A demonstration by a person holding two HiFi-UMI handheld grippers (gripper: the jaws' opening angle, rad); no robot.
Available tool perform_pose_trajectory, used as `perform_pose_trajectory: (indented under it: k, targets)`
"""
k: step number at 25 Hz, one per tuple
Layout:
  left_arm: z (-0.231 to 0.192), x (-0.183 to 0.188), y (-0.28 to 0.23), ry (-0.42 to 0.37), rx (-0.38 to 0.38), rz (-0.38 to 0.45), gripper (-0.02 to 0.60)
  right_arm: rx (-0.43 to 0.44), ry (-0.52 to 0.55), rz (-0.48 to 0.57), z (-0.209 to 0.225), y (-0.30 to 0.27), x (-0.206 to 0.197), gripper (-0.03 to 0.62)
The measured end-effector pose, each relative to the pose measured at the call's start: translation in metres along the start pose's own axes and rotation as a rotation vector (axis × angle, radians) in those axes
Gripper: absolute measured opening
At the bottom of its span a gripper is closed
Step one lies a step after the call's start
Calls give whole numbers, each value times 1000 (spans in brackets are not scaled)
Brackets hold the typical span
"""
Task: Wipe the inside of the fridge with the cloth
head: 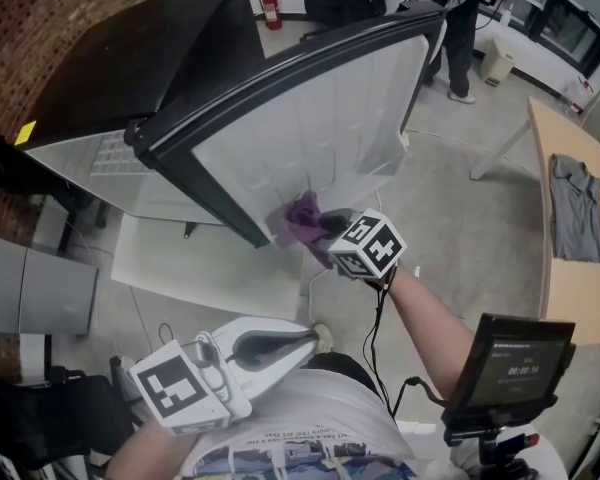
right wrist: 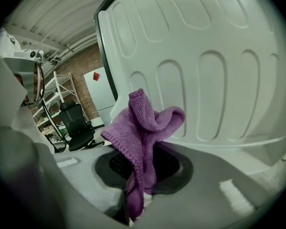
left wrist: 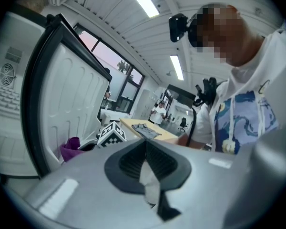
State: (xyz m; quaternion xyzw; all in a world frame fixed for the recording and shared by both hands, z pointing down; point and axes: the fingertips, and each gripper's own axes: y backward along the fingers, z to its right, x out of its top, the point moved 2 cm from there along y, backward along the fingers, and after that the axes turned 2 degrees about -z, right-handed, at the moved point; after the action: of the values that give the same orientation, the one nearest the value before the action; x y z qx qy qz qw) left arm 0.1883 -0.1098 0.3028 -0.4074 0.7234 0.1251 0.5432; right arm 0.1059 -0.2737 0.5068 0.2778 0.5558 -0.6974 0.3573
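- Both jaws closed: right gripper (right wrist: 142,187) pinches the cloth (right wrist: 144,123), left gripper (left wrist: 150,178) holds nothing.
- Rubbing the door (right wrist: 219,56), centre frame, could drag the cloth free.

Purple all over the cloth (right wrist: 143,128), in a fine knitted weave. Plain white with a pattern of long rounded panels on the inside of the fridge door (head: 320,118), edged in glossy black. Black too on the fridge body (head: 130,58). Black-and-white square markers on the cubes of the right gripper (head: 328,224) and the left gripper (head: 312,338), pale grey on their shells, dark grey round the jaws. Red-brown on the brick wall (head: 40,8), red on the fire extinguisher (head: 270,8).
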Motion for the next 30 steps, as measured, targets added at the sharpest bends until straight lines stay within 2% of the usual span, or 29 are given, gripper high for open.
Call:
perform_pose_trajectory:
  k: [15,20,24,30]
  targets:
    - [0,1,-19,-11,-33,-16,6,-247,-116,32,115,71,-25,78]
    - [2,1,-22,-17,-35,-23,6,-351,-113,13,146,92,-36,78]
    - [2,1,-22,-16,-30,-22,6,-448,-103,12,162,109,-38,78]
    - [4,0,-20,-15,-35,-18,6,-545,-104,126,157,130,-36,78]
